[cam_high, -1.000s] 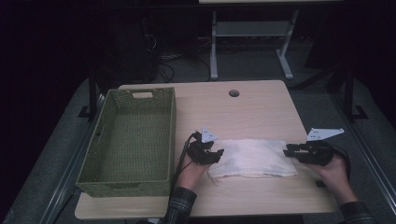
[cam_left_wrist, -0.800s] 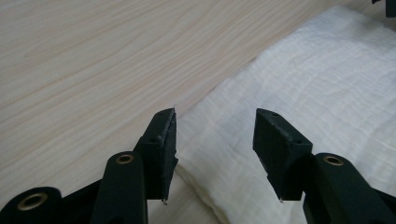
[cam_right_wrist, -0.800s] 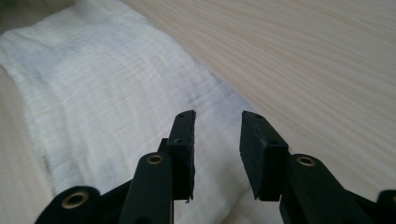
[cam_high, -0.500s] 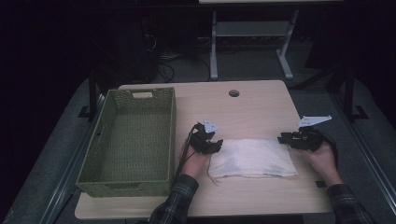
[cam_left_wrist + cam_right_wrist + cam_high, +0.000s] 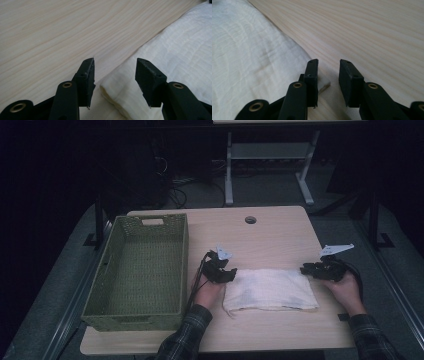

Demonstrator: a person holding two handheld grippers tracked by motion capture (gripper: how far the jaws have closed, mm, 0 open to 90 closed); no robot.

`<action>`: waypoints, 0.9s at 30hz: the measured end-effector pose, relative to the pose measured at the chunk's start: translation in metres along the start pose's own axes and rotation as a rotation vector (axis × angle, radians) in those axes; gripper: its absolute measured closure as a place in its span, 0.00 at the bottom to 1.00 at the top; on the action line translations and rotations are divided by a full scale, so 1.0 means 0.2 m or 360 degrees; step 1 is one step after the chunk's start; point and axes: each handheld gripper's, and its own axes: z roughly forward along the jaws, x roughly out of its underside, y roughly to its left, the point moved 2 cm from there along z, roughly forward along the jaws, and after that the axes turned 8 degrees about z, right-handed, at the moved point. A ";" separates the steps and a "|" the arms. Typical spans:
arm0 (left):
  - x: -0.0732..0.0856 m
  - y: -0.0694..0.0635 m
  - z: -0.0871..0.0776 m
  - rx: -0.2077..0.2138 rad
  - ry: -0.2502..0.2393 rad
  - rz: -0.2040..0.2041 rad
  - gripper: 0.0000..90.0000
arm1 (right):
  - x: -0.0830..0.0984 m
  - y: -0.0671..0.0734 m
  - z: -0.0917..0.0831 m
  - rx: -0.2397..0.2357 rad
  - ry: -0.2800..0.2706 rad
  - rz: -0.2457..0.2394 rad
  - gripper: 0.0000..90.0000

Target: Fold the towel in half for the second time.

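two grippers sit at the far corners of a folded cloth [image 5: 270,289] lying mid-table beside a basket [image 5: 137,270]; our left gripper [image 5: 115,72] gapes around a corner, ungripped. our right gripper [image 5: 329,75] is unclenched, its corner beside one jaw, so closing may catch only air.

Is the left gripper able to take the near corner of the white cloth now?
Probably yes. The left gripper is open, the folded white cloth has its corner between the jaws, and nothing on the table blocks it.
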 end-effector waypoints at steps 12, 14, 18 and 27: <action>0.02 0.01 0.05 0.0008 0.0044 -0.0030 0.56 | 0.01 0.00 0.00 -0.0079 0.0027 0.0030 0.89; 0.03 0.02 0.05 0.0009 0.0067 -0.0019 0.57 | 0.01 0.00 0.00 -0.0094 0.0032 0.0042 0.94; 0.04 0.03 0.07 -0.0003 0.0077 -0.0036 0.61 | 0.01 0.01 0.00 -0.0082 0.0044 0.0028 0.95; 0.05 0.05 0.09 0.0014 0.0121 -0.0100 0.71 | 0.01 0.01 0.00 -0.0080 0.0041 0.0007 0.96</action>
